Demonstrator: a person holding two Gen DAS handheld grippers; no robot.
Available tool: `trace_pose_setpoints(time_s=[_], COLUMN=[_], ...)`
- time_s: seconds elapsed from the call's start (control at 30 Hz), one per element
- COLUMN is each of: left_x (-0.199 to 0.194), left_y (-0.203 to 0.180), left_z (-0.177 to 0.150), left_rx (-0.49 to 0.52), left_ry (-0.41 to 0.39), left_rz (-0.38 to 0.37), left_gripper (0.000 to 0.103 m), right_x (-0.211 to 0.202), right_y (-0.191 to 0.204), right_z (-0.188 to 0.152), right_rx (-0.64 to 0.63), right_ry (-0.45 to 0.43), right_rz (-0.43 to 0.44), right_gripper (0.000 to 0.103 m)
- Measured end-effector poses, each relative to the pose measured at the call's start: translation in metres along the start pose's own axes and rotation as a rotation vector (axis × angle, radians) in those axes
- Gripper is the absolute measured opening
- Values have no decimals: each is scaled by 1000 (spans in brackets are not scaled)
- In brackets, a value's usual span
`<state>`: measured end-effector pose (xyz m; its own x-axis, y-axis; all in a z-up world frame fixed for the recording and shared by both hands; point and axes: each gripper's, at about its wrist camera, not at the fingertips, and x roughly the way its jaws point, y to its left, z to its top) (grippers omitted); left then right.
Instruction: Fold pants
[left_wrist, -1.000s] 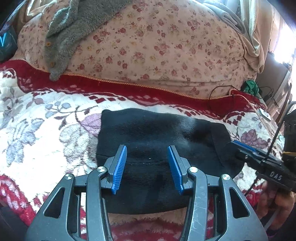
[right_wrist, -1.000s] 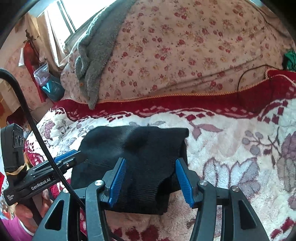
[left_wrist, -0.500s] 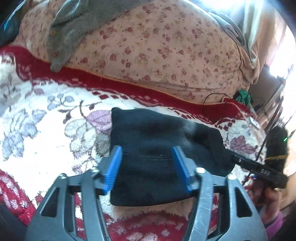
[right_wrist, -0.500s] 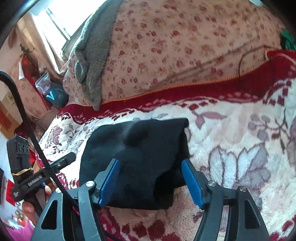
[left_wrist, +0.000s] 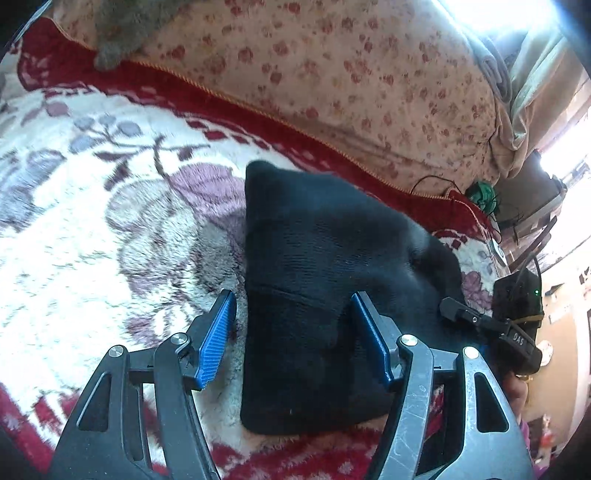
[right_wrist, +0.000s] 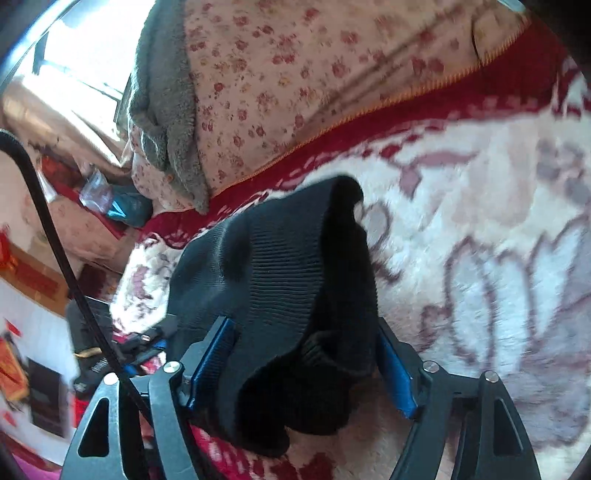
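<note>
The black knit pants (left_wrist: 317, 280) lie folded into a thick rectangular bundle on the floral blanket (left_wrist: 92, 206). My left gripper (left_wrist: 295, 332) is open, its blue-padded fingers straddling the bundle's near left edge. My right gripper (right_wrist: 306, 362) is open around the bundle's right end, where the pants (right_wrist: 280, 280) show ribbed layers bunched between the fingers. The right gripper also shows at the right edge of the left wrist view (left_wrist: 491, 325). The left gripper shows dimly at the left of the right wrist view (right_wrist: 122, 350).
A large pink floral pillow (left_wrist: 351, 81) with a grey towel (right_wrist: 166, 122) draped on it lies behind the pants. A black cable (left_wrist: 436, 181) and a green object (left_wrist: 480, 192) sit at the far right. Cluttered items (right_wrist: 110, 199) lie beside the bed.
Both grippers have swung and moved closer to the bundle. The left now straddles its left edge; the right sits over its right end. Both stayed open.
</note>
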<state>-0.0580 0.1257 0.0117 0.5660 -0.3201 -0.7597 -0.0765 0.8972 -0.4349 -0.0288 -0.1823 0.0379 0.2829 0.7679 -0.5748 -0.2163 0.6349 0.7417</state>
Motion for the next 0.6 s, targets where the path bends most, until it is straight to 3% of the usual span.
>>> trace_pose_setpoints(time_s=[0.1, 0.2, 0.23, 0.27, 0.33, 0.43, 0.6], left_x=[10, 18, 20, 21, 20, 10, -31], left_y=[3, -1, -4, -8, -14, -17, -18], left_z=[2, 3, 3, 4, 4, 5, 15], left_rx=[-33, -27, -6, 16, 30, 48, 67], left_ry=[4, -15, -16, -11, -16, -39, -114], left_rz=[-28, -25, -13, -12, 7, 11, 25], left_gripper=[76, 77, 74, 63, 55, 41, 37], right_x=[6, 15, 16, 15, 10, 2, -1], right_y=[5, 14, 16, 17, 19, 31, 65], right_z=[0, -3, -4, -5, -4, -4, 0], right_rx=[-27, -73, -87, -86, -83, -115, -157], right_ry=[-6, -19, -27, -38, -48, -58, -66], right_rz=[19, 4, -6, -5, -5, -8, 30], right_gripper=[74, 62, 58, 56, 47, 43, 42])
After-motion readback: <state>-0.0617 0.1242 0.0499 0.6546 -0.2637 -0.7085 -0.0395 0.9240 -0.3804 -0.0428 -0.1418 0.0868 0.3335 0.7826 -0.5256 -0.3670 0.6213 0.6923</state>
